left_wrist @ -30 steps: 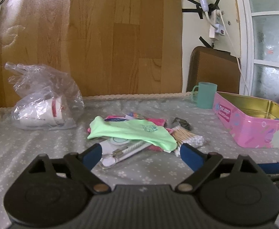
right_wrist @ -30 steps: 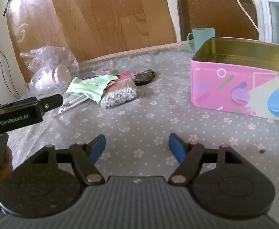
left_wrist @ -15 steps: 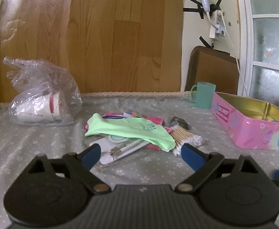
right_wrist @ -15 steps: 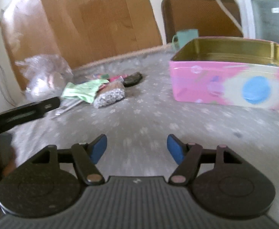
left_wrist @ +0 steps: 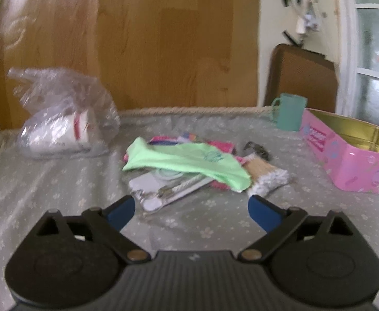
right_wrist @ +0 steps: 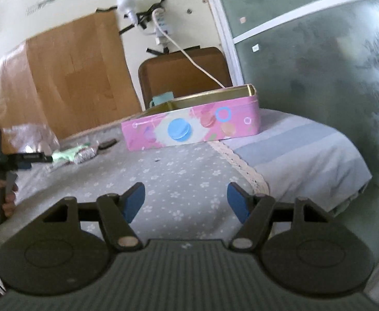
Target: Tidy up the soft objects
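A light green cloth (left_wrist: 186, 162) lies on a small pile in the middle of the grey flowered tablecloth, over pink fabric (left_wrist: 221, 146), a white case (left_wrist: 148, 184) and a bag of cotton swabs (left_wrist: 267, 175). My left gripper (left_wrist: 190, 211) is open and empty, just in front of the pile. A pink tin (left_wrist: 350, 153) with a gold inside stands open at the right. In the right wrist view my right gripper (right_wrist: 185, 202) is open and empty above the cloth, facing the pink tin (right_wrist: 192, 127). The green cloth (right_wrist: 65, 154) is far left there.
A clear plastic bag (left_wrist: 62, 121) with white items sits at the back left. A teal mug (left_wrist: 290, 115) stands behind the tin. A dark clip (left_wrist: 256, 150) lies beside the pile. The table's right edge (right_wrist: 241, 165) drops to a striped sheet near a glass door.
My right gripper has swung to the right, so the tin sits centre and the table edge and glass door show. My left gripper has edged closer to the pile.
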A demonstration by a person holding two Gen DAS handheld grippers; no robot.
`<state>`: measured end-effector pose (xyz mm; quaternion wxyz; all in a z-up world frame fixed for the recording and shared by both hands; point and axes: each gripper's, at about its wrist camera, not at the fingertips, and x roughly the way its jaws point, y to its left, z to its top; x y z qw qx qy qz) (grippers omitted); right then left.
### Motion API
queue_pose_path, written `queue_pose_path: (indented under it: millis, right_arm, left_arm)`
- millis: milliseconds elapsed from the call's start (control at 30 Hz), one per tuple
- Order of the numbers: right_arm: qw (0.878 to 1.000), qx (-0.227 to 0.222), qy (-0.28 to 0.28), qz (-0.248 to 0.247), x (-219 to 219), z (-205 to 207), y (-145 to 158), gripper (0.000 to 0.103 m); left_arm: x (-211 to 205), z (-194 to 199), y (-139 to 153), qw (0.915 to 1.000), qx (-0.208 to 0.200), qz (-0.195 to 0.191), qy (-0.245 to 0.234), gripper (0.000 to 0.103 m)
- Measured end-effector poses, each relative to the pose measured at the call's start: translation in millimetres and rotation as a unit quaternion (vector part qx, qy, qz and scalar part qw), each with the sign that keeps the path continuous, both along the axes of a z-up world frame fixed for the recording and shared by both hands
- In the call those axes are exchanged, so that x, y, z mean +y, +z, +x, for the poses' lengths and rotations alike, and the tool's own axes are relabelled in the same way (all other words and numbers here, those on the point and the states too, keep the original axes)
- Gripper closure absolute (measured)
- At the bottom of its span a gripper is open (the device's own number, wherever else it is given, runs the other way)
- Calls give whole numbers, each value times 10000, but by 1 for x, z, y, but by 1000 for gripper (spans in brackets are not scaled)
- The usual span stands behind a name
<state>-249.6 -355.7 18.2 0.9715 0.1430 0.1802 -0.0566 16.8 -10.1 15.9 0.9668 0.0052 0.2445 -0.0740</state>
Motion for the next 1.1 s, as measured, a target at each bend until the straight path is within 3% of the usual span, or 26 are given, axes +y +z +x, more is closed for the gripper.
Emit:
queue_pose_path:
  millis: [233,600,733,833,933,1033,1100]
  right_arm:
    - [9991,-139,278,304,-2,-5,-13,30]
    - [9990,-200,218,338,-18,-11,-12,31]
    - [9996,-187,177,150,-18,-4,-2,31]
    - [9991,-261,330,-49,-9,0,5,31]
    - [9981,-293,471,-251,4,0,4,31]
    - [9979,-253,563,-170,9,0,0,31]
    - [9980,-245,555,-179,10,0,1,31]
  left_arm:
    - [8,7,-4,9985,328,-132,428,5]
    - [6,8,-1,9974,359,-137,603,5]
    - [-2,4,6,9960,417,-665,421,4]
    - [-20,-4,18,9965,195,-802,148,3]
    - [-41,-14,20,9985,-63,-549,8,2]
    - [-53,-27,17,9981,-535,-197,220,1]
    - [-56,-39,17,9927,-1051,78,581,0]
